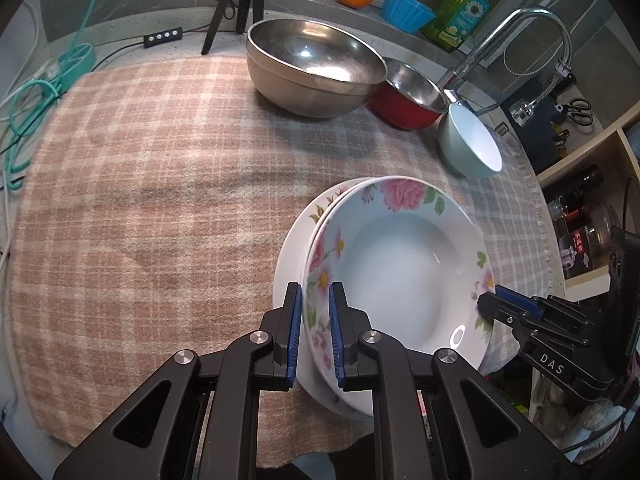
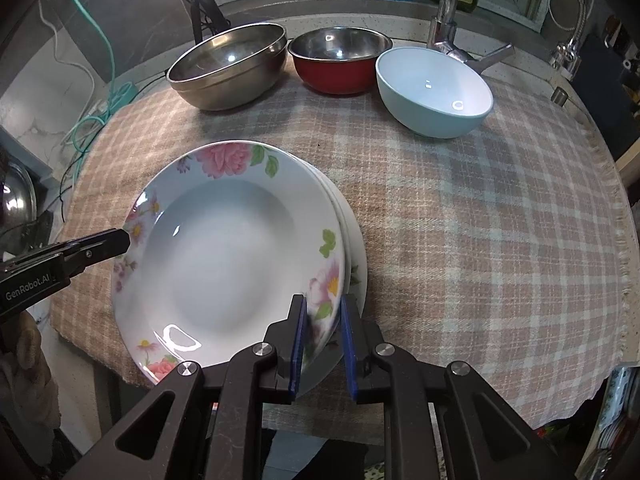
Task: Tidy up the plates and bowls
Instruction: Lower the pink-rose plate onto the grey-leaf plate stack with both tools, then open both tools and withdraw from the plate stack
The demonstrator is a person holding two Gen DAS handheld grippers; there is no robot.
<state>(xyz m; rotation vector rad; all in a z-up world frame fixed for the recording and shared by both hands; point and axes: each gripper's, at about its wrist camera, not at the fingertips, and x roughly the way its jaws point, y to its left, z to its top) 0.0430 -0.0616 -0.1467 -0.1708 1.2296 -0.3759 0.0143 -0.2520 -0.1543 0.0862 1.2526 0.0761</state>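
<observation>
Porcelain with pink roses, the top floral plate (image 1: 400,256) sits on a stack of plates near the front edge of the checked tablecloth (image 1: 160,184). The left gripper (image 1: 315,336) is narrowed on the plate's near-left rim, blue pads on either side of it. The right gripper (image 2: 324,344) straddles the opposite rim with its jaws barely parted; a sliver of gap shows at the outer pad, so that grip looks light or just loosening. If the plate is being seated, I would let both sides go evenly and draw the fingers straight back, so the rim does not drag off centre. The steel bowl (image 2: 230,66), red bowl (image 2: 340,60) and pale blue bowl (image 2: 434,88) wait in a row behind, still unstacked.
</observation>
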